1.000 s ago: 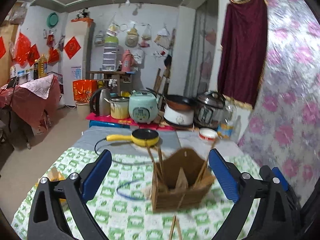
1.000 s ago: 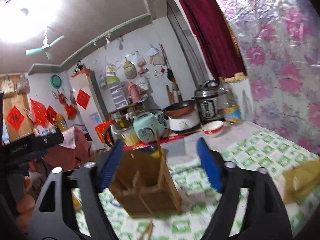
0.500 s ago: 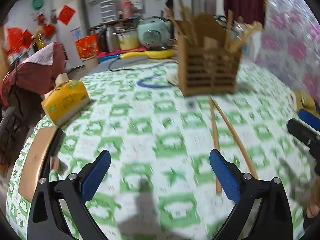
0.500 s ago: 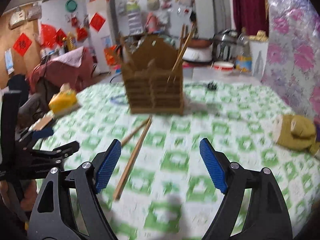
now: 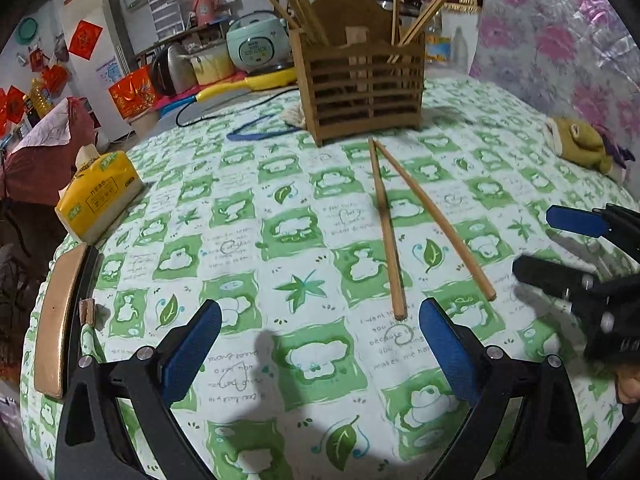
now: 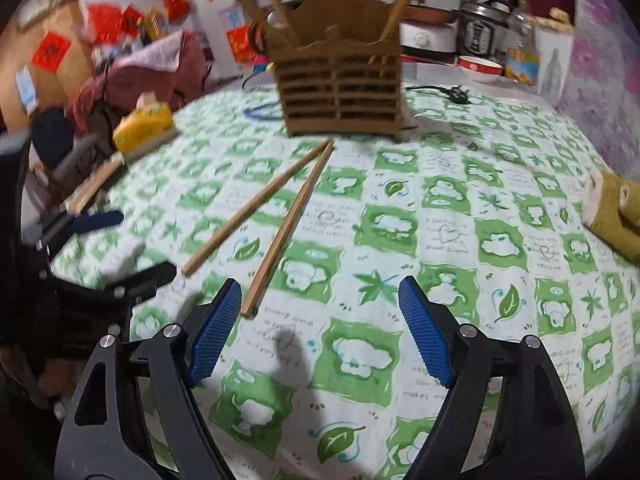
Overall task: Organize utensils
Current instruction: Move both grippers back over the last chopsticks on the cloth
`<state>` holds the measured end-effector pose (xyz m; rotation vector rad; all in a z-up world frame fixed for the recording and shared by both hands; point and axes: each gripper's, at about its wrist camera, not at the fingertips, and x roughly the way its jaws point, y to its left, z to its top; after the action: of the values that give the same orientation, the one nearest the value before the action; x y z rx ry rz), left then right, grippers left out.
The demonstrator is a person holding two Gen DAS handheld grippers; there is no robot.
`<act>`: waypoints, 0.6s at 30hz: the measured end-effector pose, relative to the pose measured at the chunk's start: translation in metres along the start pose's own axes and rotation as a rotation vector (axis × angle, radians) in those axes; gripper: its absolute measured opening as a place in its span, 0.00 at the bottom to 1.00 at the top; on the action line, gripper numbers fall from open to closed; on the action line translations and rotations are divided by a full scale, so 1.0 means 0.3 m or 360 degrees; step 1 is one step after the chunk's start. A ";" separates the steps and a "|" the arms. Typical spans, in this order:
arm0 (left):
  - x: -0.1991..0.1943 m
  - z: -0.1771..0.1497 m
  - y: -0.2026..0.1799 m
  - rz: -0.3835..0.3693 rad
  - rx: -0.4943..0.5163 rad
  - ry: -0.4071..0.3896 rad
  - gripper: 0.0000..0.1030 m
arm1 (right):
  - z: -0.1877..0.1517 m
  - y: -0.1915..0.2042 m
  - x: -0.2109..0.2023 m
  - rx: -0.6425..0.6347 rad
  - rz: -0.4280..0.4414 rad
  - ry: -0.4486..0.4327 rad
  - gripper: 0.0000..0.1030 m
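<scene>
Chopsticks: two loose ones lie on the green-and-white tablecloth (image 5: 304, 240) in front of the wooden utensil holder (image 5: 362, 88). Their far tips almost meet just short of the holder's base; the near ends spread apart toward the cameras. In the left wrist view the left chopstick (image 5: 386, 228) ends just beyond the left gripper's right finger pad, and the right chopstick (image 5: 434, 220) runs off diagonally to the right of it. In the right wrist view the same pair shows as a V, with one chopstick's (image 6: 288, 228) near end just beside the right gripper's left pad.

Holder stands upright at the far side of the cloth, with more chopsticks leaning out of its left and right compartments.

Left gripper (image 5: 320, 348) hovers low over the cloth, near side of the holder, fingers spread wide, gripping nothing. Right gripper (image 6: 320, 332) likewise spread wide and holding nothing, to the right of the left one.

Yellow tissue pack (image 5: 98, 196) sits left of the holder, near the table edge. Blue cord (image 5: 256, 130) lies just left of the holder's base. Olive stuffed toy (image 5: 580, 144) lies right of the holder. Rice cooker (image 5: 256, 44) and kettle behind it.
</scene>
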<state>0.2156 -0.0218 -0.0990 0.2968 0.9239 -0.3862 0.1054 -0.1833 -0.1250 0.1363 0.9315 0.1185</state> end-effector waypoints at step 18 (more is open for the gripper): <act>0.017 0.006 -0.006 -0.0053 0.0044 0.0042 0.94 | 0.025 0.035 0.081 -0.0134 -0.0105 0.0145 0.30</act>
<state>0.2188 -0.0250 -0.1024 0.3127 0.9513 -0.4270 0.1254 -0.1696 -0.1380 0.0220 1.0191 0.1032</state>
